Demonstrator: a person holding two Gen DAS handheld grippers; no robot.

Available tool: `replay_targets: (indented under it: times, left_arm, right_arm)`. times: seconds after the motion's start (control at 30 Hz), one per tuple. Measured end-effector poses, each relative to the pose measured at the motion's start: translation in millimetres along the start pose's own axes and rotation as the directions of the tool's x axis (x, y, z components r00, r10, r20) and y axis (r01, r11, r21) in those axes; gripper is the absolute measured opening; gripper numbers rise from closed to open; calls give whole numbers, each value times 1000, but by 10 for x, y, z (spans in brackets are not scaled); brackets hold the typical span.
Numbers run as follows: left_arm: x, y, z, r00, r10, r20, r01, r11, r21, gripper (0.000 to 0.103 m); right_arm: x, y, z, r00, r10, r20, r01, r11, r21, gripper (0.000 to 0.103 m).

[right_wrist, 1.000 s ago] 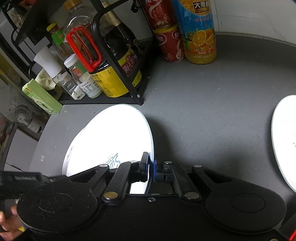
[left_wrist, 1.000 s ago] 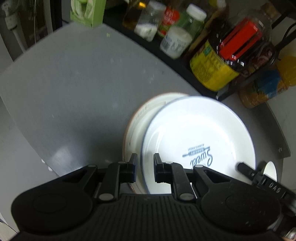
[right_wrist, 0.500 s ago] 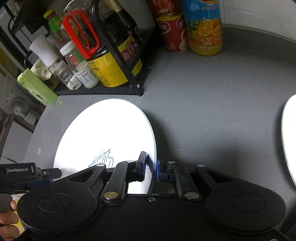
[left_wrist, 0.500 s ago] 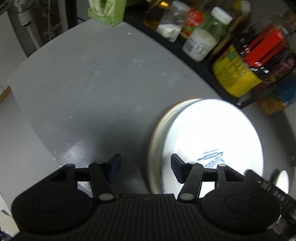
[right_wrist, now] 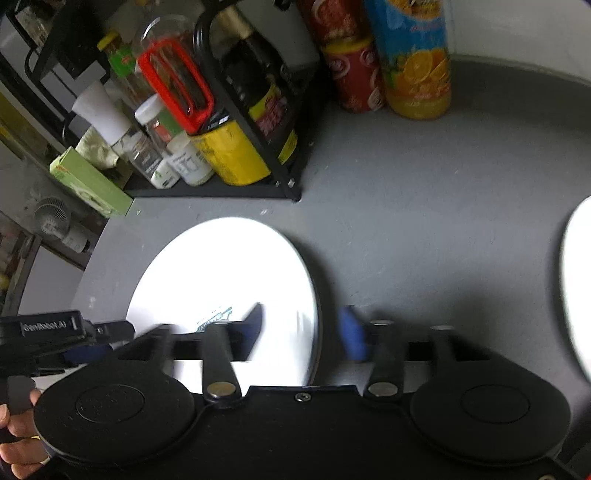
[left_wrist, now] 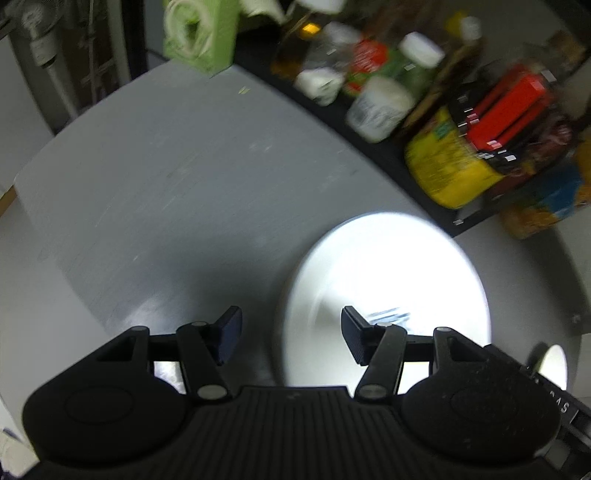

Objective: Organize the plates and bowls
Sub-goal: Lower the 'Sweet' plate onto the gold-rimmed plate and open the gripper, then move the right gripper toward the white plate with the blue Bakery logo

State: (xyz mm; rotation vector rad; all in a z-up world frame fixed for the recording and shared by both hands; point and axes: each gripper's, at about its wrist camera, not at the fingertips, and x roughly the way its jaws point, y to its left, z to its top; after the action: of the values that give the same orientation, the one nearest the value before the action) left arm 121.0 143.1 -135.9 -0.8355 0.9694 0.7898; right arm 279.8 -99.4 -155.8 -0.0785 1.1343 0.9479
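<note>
A white plate with blue lettering [left_wrist: 388,280] lies on the grey table, on top of another plate that hardly shows. In the left wrist view my left gripper [left_wrist: 291,338] is open, its fingers standing on either side of the plate's near left edge without touching it. From the right wrist the same plate [right_wrist: 221,280] glares white; my right gripper [right_wrist: 304,328] is open, fingers blurred, the plate's right rim between them. A second white plate [right_wrist: 578,284] is cut off at the right edge.
A black wire rack [right_wrist: 258,147] with jars, sauce bottles and a red-handled container stands behind the plate. Red cans [right_wrist: 351,74] and an orange juice bottle [right_wrist: 417,62] stand beside it. A green box [left_wrist: 201,33] sits at the table's far left. A hand [right_wrist: 14,435] holds the left gripper.
My right gripper has opened and let go of the plate's rim. The left gripper has opened wider and drawn back to the left. The plate now lies squarely on the one beneath.
</note>
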Motion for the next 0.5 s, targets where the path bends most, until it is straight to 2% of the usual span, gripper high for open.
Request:
replay_targets:
  times: [0.13, 0.2, 0.5]
  left_arm:
    - [-106, -186, 19, 999, -42, 25, 42, 999, 26, 57]
    - [-137, -304, 20, 997, -68, 25, 66, 997, 43, 57]
    - [-103, -910, -43, 992, -128, 1, 126, 975, 181, 58]
  right_arm:
    - [-148, -83, 21, 1000, 3, 7, -3, 1000, 22, 67]
    - [-243, -136, 24, 1000, -12, 21, 11, 999, 35, 80]
    - [-673, -508, 58, 993, -71, 92, 61, 992, 108, 92]
